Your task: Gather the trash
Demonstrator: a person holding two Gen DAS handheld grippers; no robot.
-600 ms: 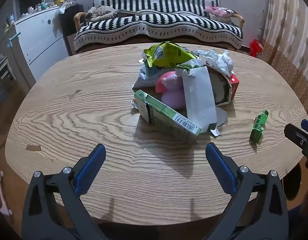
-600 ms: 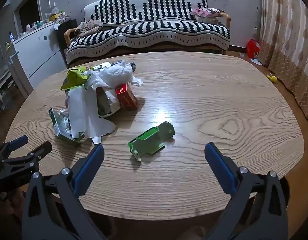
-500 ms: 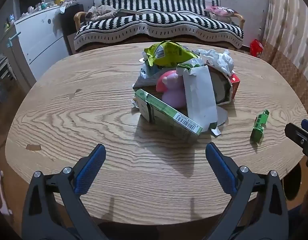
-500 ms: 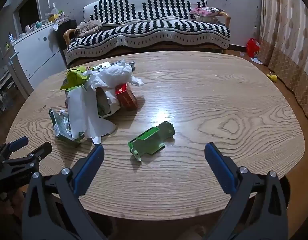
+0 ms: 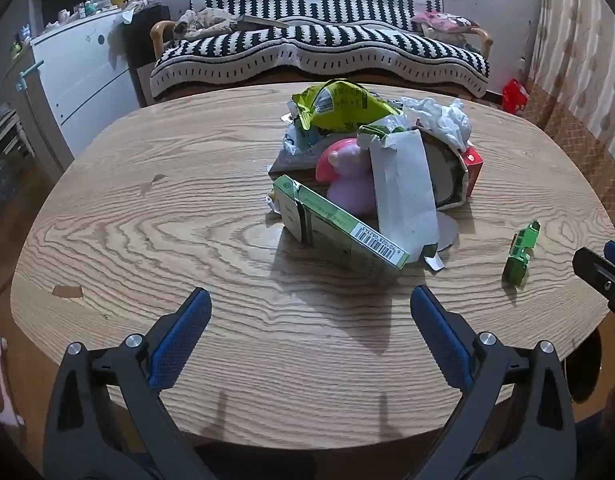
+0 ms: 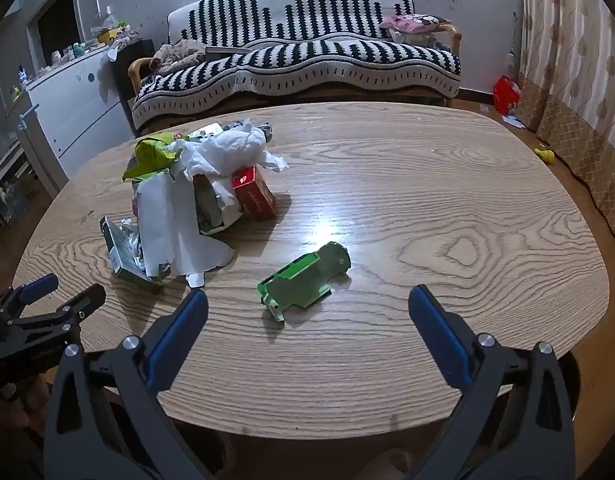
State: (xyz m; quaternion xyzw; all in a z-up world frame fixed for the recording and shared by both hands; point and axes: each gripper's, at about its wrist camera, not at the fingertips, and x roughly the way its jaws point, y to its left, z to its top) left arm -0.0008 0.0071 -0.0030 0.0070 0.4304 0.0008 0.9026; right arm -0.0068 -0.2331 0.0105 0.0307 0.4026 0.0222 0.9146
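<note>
A big wooden table (image 5: 155, 216) fills both views. A pile of trash (image 5: 371, 168) sits near the middle of it, a bit closer to the far edge.

In the pile there is a yellow-green snack bag (image 5: 343, 106) on top at the back. Next to it is a crumpled white tissue (image 5: 443, 120). Below them a pink toy (image 5: 347, 180) peeks out. A torn white carton (image 5: 403, 192) leans over it. A long green box (image 5: 339, 220) with a barcode lies at the front of the pile, nearest the near edge. A small red box (image 5: 472, 166) touches the pile on its right side.

One green piece of trash (image 6: 305, 280) lies by itself (flat on the wood), well apart from the pile, near the near edge on the right side.

The left gripper (image 5: 310, 312) hangs over the near edge, in front of the pile. Its blue fingers (image 5: 183, 332) are spread wide and hold nothing.

The right gripper (image 6: 307, 314) hangs over the near edge too, just in front of the green piece. Its fingers (image 6: 437, 332) are also spread wide, and nothing is between them.

Behind the table is a black and white striped sofa (image 6: 307, 52). A white cabinet (image 5: 79, 80) stands at the left.
</note>
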